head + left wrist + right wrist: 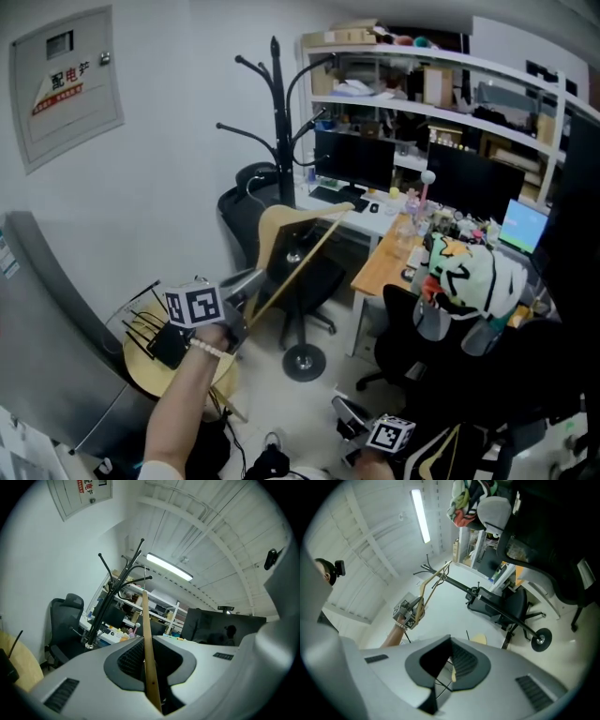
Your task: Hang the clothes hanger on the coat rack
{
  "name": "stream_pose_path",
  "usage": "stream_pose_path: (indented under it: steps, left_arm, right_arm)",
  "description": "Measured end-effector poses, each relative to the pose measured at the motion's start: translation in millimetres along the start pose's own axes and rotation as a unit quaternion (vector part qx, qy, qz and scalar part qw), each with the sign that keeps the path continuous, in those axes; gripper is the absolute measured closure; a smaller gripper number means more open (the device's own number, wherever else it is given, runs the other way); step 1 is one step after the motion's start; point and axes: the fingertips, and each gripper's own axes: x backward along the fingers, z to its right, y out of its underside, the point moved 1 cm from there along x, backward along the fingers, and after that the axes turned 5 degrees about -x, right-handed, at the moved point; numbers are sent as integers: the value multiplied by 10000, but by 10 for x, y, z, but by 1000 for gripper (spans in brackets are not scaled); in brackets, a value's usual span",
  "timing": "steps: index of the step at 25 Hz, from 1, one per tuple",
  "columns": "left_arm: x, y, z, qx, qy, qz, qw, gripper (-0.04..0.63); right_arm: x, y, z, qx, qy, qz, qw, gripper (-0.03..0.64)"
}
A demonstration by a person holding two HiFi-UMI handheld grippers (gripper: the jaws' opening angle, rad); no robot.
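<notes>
Left tongs (246,298) are closed on one end of the pale wooden triangular clothes hanger (286,225). The left gripper view shows its wood (144,613) clamped edge-on between the pads. The hanger slants up and ahead of these tongs. The black metal coat rack (277,131) stands beyond them, slightly left. Contact with the rack cannot be made out. Right tongs (448,660) are low, jaws slightly apart and empty, well apart from the hanger.

This is an office. A wooden desk (382,261) and its neighbour carry dark monitors (353,159) and a lit laptop (523,225). Cluttered white shelves (450,66) run above them, and wheeled black office chairs (242,216) stand beside. A black coat rack (276,94) stands by the white wall, and a tube light (168,567) glows overhead.
</notes>
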Motion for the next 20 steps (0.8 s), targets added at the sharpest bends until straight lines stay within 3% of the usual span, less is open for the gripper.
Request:
stream_pose_path:
  steps: [12, 20]
  left_arm:
    - [-569, -624, -456, -148, 778, -7, 9969, 545]
    - [-938, -967, -807, -319, 1072, -451, 9927, 545]
  right_arm:
    - [-498, -565, 249, 174, 415, 531, 9976, 617]
    - [-927, -783, 359, 258, 614, 760, 9949, 617]
